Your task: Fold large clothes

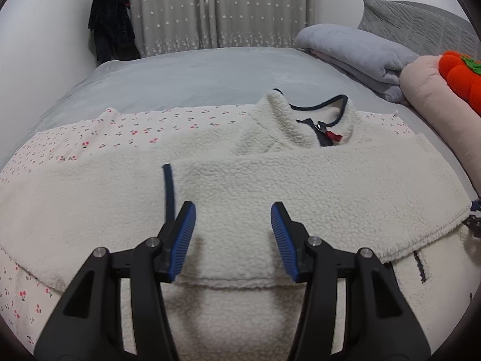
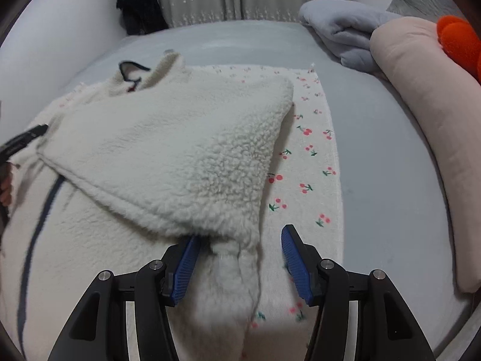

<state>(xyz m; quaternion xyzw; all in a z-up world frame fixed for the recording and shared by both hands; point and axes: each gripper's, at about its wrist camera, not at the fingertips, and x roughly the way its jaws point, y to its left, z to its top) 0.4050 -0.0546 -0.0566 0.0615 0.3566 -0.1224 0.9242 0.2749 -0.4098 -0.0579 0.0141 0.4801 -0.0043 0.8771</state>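
Cream fleece pullover (image 1: 270, 186) lies flat on cherry-print cloth (image 1: 90, 138) mid-bed, sleeves apparently crossed over chest to narrow it; left gripper (image 1: 233, 234) open, empty above; right gripper (image 2: 240, 258) open, folded sleeve edge lying loose between pads.

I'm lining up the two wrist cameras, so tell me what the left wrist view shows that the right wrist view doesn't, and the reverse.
Only the left wrist view: the fleece jacket's zipper pull and red tag inside the collar, plus cherry-print cloth left of it.

Only the right wrist view: the folded sleeve's end by the right gripper, its open fingers straddling it, and the cloth's right edge.

Both: jacket, cloth, grey bed, folded blanket, orange plush, curtains.
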